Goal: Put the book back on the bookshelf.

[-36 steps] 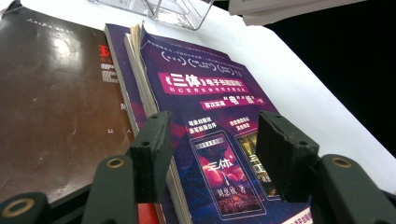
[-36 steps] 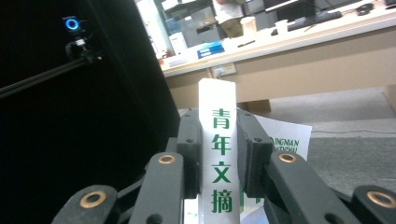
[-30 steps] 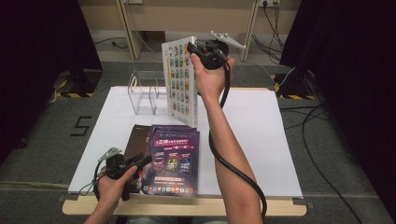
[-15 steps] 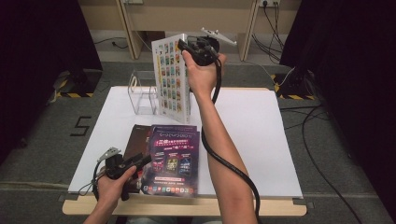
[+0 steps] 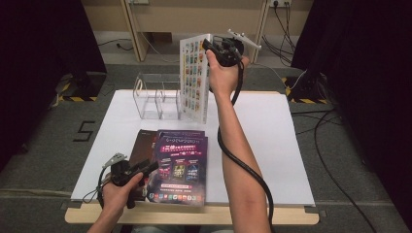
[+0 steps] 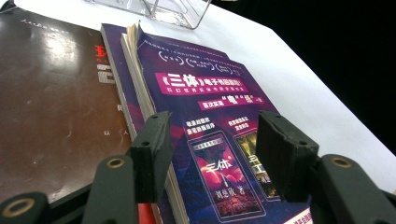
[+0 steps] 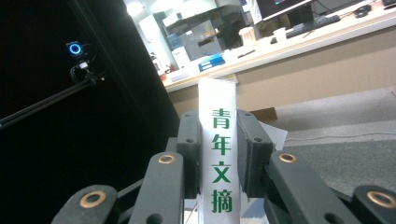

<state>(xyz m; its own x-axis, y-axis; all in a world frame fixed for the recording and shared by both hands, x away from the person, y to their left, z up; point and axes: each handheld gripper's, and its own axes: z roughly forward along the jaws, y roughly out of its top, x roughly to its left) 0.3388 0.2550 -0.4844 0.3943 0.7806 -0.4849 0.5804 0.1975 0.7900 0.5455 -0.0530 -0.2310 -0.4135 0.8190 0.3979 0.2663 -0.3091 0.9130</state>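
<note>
Magazine (image 5: 195,77) up in the air now, held upright above the far edge of the surface (image 5: 272,126), right beside the clear acrylic rack (image 5: 158,97); our right hand-held gripper (image 5: 214,48) is pinching it by the spine, and in the right gripper view the pads (image 7: 250,149) press on either side of the white spine (image 7: 219,158) with its green lettering. We'd say the risk sits right there; a grip along one thin edge lets the loose pages fan and swing, so the bottom corner could catch the rack's divider instead of dropping into a slot; a hard nudge might also push that light rack along the surface. Should the spine slip through the pads, the whole thing flops down onto the rack. Down at the near edge our left hand-held gripper (image 5: 141,170) rests with jaws spread across the purple book (image 6: 201,121), pads not pressing it as far as we can see; lean on that stack and it may slide over the brown book (image 6: 51,107) beneath.
</note>
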